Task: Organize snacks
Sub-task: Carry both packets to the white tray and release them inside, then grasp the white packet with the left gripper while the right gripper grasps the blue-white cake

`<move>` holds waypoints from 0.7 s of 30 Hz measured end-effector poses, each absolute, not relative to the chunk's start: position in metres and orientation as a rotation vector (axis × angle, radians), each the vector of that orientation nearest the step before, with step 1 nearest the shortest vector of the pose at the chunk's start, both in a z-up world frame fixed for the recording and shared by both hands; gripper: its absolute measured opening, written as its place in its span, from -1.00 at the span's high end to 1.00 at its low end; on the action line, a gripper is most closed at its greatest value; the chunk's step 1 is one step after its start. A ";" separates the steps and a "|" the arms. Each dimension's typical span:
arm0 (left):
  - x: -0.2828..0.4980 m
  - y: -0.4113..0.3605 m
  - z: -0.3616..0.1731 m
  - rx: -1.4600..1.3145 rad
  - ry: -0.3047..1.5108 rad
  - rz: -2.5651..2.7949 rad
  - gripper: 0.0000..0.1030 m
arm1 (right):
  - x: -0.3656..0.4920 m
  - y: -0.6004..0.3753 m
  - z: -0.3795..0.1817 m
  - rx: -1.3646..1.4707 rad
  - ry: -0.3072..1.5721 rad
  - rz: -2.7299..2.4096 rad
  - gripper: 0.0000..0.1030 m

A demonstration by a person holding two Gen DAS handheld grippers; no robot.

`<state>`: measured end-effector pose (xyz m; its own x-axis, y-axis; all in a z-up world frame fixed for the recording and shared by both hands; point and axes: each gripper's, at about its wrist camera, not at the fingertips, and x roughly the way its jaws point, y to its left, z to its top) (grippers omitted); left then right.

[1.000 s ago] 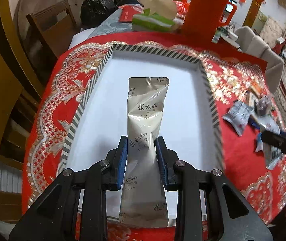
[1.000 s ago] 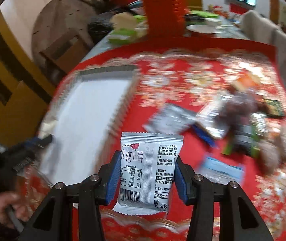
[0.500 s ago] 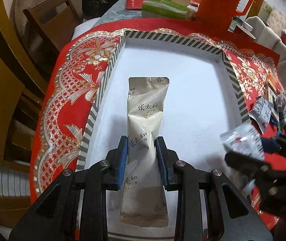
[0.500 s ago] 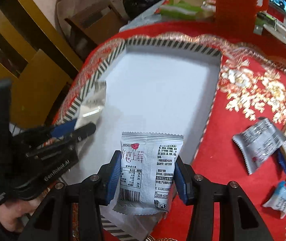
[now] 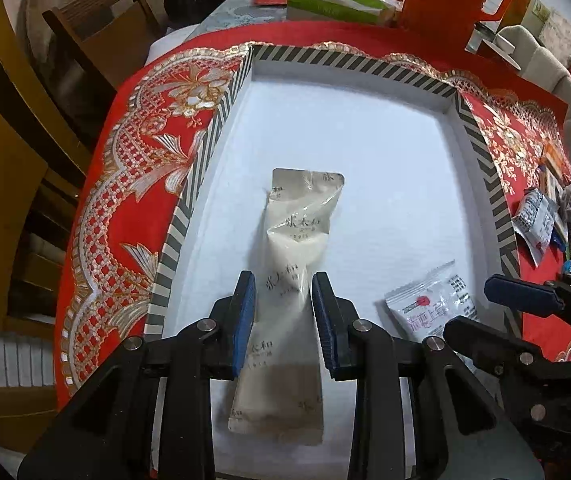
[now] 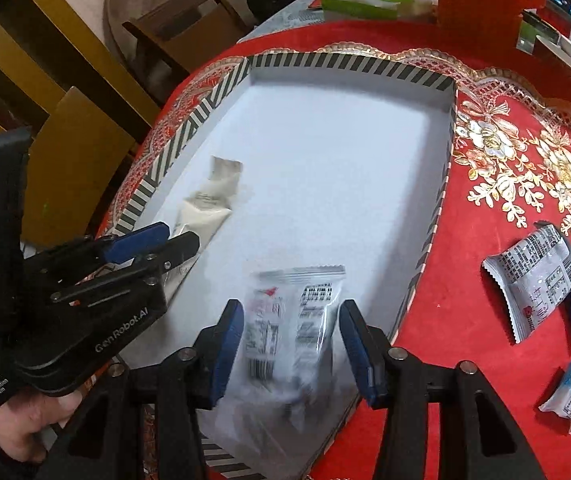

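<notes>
right claw is opening, pads clear of the grey snack pack – let it settle in the striped tray. left claw pinches the cream pouch – release it flat, near left.

Soft, even indoor light falls from above on the white-floored tray with the black-and-white striped rim, leaving only faint grey shadows beside the tall cream foil snack pouch. Its foil catches a mild sheen near the top. The left wrist view is sharp throughout. In the right wrist view, the silver printed snack packet is smeared by motion blur, while the red and gold embroidered tablecloth stays crisp. Fisheye distortion bends the tray's straight edges, and both views darken to black at the corners.
</notes>
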<state>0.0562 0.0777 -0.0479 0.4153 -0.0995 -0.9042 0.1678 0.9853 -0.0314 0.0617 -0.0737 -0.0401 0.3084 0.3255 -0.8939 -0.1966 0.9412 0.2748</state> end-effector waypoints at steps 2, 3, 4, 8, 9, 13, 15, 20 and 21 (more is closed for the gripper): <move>0.055 0.077 -0.046 0.063 1.124 -0.168 0.37 | 0.060 -0.075 -0.036 0.130 1.197 0.346 0.00; 0.053 0.077 -0.044 0.059 1.118 -0.166 0.18 | 0.058 -0.078 -0.033 0.135 1.191 0.344 0.00; 0.052 0.077 -0.043 0.057 1.114 -0.165 0.04 | 0.056 -0.080 -0.031 0.142 1.180 0.339 0.00; 0.046 0.075 -0.033 0.037 1.073 -0.163 -0.36 | 0.048 -0.101 -0.019 0.192 1.127 0.296 0.00; 0.044 0.073 -0.030 0.037 1.064 -0.161 -0.41 | 0.045 -0.108 -0.016 0.203 1.114 0.281 0.00; 0.036 0.063 -0.019 0.036 1.018 -0.166 -0.41 | 0.028 -0.151 -0.008 0.233 1.055 0.192 0.00; 0.028 0.051 -0.008 0.023 0.972 -0.203 -0.41 | 0.017 -0.180 -0.006 0.229 1.035 0.126 -0.01; 0.016 0.002 0.010 0.043 0.919 -0.353 -0.41 | -0.008 -0.244 -0.007 0.089 1.006 0.037 -0.03; 0.015 -0.011 0.011 0.053 0.927 -0.381 -0.41 | -0.011 -0.255 -0.008 0.063 1.012 0.047 -0.04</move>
